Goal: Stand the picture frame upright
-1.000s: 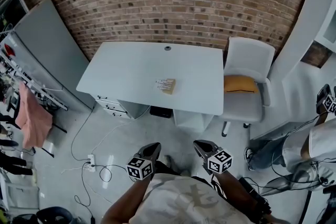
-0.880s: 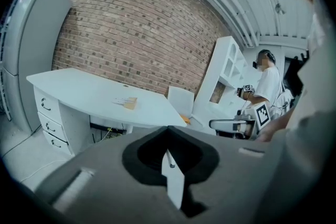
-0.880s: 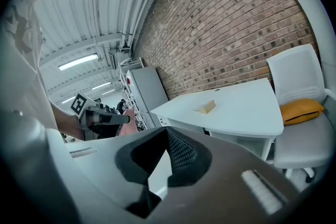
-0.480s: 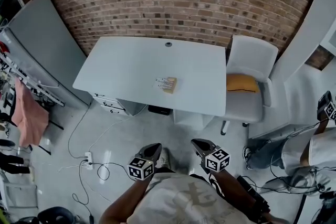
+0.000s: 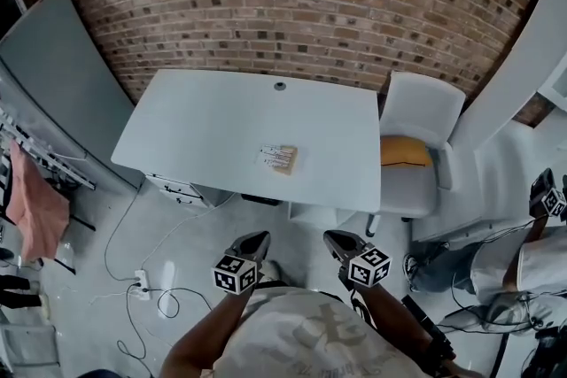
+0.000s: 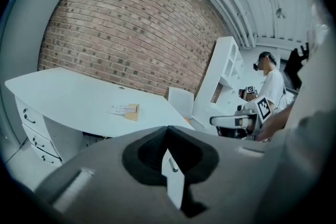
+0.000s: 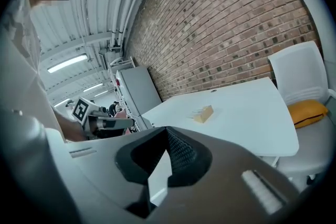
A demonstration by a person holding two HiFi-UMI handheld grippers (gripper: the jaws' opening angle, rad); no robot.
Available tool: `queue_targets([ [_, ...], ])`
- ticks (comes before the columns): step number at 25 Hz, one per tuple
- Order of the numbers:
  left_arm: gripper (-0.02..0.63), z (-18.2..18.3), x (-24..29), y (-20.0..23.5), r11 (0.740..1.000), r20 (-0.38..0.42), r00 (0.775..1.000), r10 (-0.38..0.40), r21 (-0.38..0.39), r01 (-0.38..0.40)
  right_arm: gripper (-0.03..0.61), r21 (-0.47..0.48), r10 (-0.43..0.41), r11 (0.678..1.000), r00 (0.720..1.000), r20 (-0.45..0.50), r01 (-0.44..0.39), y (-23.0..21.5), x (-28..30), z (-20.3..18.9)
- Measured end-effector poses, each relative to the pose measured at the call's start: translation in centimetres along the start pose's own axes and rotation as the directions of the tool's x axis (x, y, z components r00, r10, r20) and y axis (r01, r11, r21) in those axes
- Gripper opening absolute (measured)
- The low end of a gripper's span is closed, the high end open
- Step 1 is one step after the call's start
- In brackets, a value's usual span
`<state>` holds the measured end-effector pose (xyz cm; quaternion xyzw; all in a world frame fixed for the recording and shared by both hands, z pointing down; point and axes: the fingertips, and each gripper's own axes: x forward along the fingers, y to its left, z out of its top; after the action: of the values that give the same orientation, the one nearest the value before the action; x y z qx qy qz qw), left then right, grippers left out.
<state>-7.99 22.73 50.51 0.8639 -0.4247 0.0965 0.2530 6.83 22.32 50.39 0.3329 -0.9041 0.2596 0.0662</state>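
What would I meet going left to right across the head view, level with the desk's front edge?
Pink hanging cloth → white drawer unit → small light-wood picture frame, lying flat → yellow cushion on the white chair → another person in a white shirt.

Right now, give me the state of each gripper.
Left gripper: jaws closed, holding nothing.
Right gripper: jaws closed, holding nothing.

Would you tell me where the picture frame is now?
In the head view, the picture frame lies flat on the white desk, near its front edge, left of the chair.
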Motion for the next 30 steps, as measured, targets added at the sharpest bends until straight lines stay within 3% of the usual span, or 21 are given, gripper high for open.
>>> queue_targets([
  [6, 0.002, 2.3, 0.9, 3.1, 0.999, 0.006, 0.999, -0.043, 0.001, 0.043, 0.006, -0.02, -0.017, 1.0, 1.0, -0.008, 0.017, 0.1, 3.1, 1.8],
  [17, 0.002, 3.1, 0.5, 9.3, 0.997, 0.0, 0.997, -0.075, -0.025, 0.075, 0.006, -0.062, -0.061, 0.996, 0.998, -0.001, 0.061, 0.0, 7.9, 4.3],
  [30, 0.002, 4.6, 1.0, 11.0, 0.991, 0.003, 0.991, -0.132, -0.034, 0.132, 0.006, -0.075, -0.136, 0.988, 0.99, -0.038, 0.133, -2.4, 10.9, 5.9],
])
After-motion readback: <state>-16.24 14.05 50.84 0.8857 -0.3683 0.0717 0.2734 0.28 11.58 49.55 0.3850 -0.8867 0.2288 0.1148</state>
